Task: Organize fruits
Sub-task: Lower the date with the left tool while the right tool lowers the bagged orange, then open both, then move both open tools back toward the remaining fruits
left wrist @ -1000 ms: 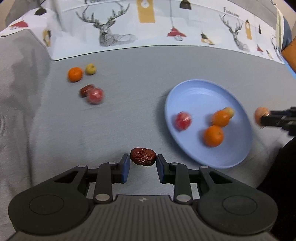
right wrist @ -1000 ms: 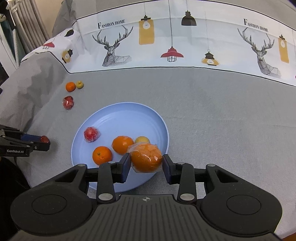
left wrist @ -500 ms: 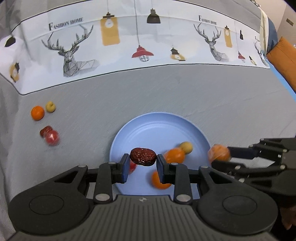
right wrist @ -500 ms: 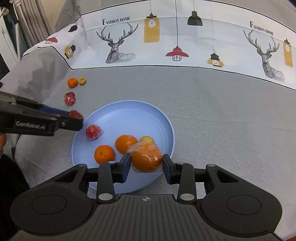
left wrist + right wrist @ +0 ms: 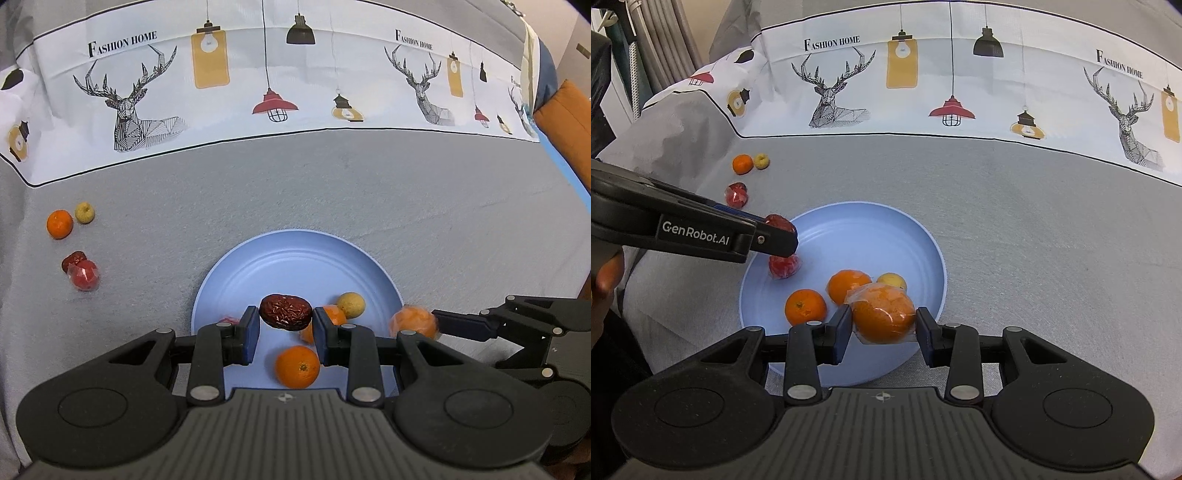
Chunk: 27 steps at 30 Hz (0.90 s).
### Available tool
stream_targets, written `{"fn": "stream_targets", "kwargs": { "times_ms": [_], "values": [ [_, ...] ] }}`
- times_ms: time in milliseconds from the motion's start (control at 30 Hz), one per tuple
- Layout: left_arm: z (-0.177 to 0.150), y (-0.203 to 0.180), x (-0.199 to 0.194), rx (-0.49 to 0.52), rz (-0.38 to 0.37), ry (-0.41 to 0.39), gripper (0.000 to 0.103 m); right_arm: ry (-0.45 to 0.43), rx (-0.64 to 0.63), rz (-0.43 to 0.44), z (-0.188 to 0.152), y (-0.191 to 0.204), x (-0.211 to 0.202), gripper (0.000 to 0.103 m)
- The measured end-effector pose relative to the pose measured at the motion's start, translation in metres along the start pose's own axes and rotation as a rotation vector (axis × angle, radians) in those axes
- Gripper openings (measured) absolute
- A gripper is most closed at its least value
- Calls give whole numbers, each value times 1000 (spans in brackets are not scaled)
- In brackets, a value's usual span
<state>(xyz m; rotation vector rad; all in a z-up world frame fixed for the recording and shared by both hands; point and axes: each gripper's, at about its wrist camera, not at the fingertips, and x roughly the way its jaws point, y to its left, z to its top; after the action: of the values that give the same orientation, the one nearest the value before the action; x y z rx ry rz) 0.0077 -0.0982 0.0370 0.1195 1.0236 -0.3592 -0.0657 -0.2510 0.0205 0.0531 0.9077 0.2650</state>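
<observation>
Fruit here is light: my left claw pinches a wrinkled, firm date endwise above the plate, my right claw squeezes a slippery wrapped orange across its middle over the rim.

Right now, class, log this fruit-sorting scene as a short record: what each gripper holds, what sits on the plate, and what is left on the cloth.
left gripper: shut on red date, above the plate
right gripper: shut on wrapped orange, at the plate's near edge
blue plate: two oranges, one yellow fruit, one wrapped red fruit
grey cloth: four loose fruits, far left
</observation>
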Motion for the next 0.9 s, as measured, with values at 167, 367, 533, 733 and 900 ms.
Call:
{"fn": "stream_targets", "kwargs": {
  "times_ms": [167, 367, 533, 733, 900],
  "values": [
    [-1, -1, -1, 7, 0, 2, 34, -1, 0, 4, 0, 0, 0, 41],
    [1, 1, -2, -3, 8, 1, 39, -10, 7, 0, 1, 0, -1, 44],
    [0, 9, -4, -30, 37, -9, 55, -15, 5, -2, 0, 1, -2, 57],
    [-13, 36, -6, -85, 105, -52, 56, -24, 13, -15, 0, 1, -5, 64],
    [-29, 72, -5, -135, 95, -28, 30, -58, 25, -28, 0, -2, -12, 64]
  ]
}}
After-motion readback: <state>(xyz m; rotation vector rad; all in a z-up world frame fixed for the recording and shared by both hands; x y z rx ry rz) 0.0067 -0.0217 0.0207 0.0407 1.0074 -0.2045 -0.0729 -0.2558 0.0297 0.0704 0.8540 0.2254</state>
